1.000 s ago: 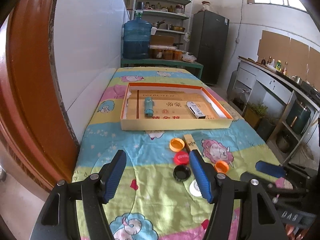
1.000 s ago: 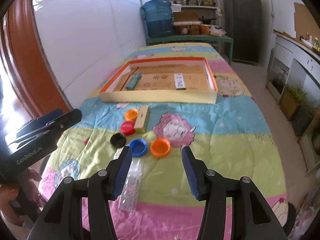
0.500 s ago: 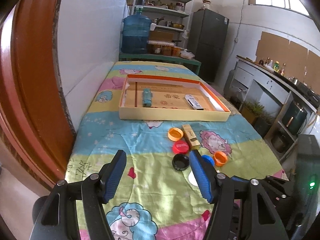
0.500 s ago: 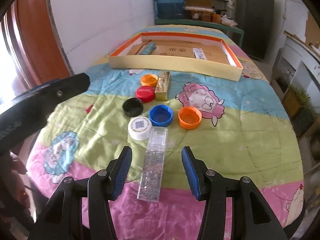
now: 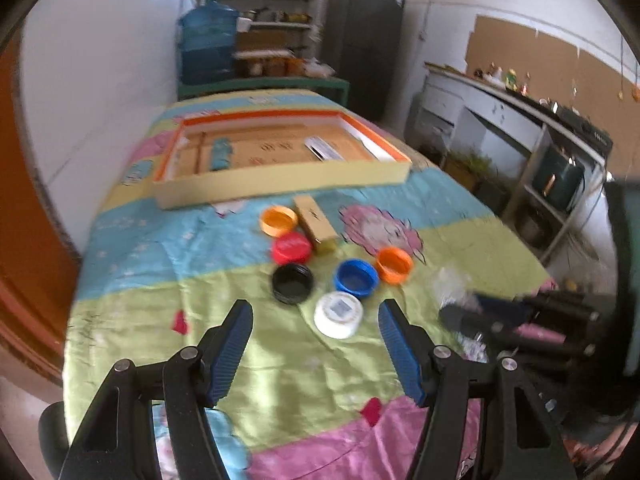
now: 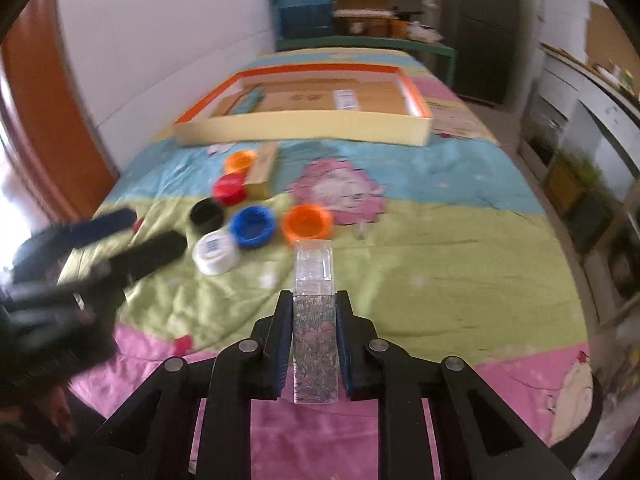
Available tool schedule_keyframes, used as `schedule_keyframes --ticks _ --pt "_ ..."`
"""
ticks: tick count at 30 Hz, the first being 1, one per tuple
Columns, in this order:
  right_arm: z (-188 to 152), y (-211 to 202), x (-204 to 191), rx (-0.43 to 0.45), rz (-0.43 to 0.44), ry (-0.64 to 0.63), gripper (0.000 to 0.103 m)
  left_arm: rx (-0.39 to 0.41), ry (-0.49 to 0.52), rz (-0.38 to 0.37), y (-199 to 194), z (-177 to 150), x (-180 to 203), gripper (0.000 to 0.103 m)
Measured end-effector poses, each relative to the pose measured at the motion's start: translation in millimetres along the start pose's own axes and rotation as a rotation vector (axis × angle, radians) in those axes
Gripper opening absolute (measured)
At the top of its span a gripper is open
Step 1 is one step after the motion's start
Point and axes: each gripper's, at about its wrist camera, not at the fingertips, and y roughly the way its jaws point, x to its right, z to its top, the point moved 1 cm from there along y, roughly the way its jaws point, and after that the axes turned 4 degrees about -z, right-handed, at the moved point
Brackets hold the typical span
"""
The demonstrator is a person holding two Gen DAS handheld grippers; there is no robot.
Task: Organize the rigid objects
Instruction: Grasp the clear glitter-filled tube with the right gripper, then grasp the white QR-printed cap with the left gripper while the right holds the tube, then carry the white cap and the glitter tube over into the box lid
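My right gripper [image 6: 314,300] is shut on a clear glitter-filled box [image 6: 314,280], its pads pressing both long sides low over the quilt. My left gripper [image 5: 316,312] is open, and the white cap [image 5: 338,314] lies just ahead between its fingertips, untouched. Black [image 5: 293,282], blue [image 5: 356,278], red [image 5: 292,247] and two orange caps [image 5: 394,265] cluster beyond it beside a gold box [image 5: 316,224]. The shallow orange-rimmed tray [image 5: 280,182] farther back holds a teal item [image 5: 221,154] and a white packet [image 5: 324,150].
The table wears a colourful quilt [image 6: 440,216] and stands against a white wall [image 6: 160,40] on the left. A green bench with a water jug [image 6: 304,4] sits past the far end. Cabinets and shelving [image 5: 520,140] line the right side.
My right gripper dropped down and shut on the clear glitter box. My left gripper came lower and nearer to the caps, bringing the white cap between its tips, still open.
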Motion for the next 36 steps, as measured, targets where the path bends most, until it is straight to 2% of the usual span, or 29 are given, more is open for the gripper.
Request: schedule_keyframes --ticks 7,9,13,14,15,25,36 --pt "-1 -1 9 0.005 0.004 0.021 0.020 -0.062 0.021 0.025 25 -2 10 0.064" --pt "-2 -1 10 0.007 0.007 0.021 0.020 -0.075 0.003 0.019 29 -2 7 0.058" --pt "-1 -1 11 0.009 0.008 0.023 0.020 -0.075 -0.001 0.043 32 -2 5 0.041" --pt "-1 -1 11 0.009 0.007 0.024 0.020 -0.073 -0.006 0.041 32 -2 4 0.033" --pt "-1 0 11 0.009 0.007 0.025 0.020 -0.071 -0.012 0.040 31 -2 2 0.031" --pt "1 -1 11 0.015 0.021 0.026 0.020 -0.054 -0.051 0.010 23 0 -3 0.031" --pt "24 -9 1 0.068 0.041 -0.010 0.020 -0.006 -0.068 0.025 4 19 -8 0.031"
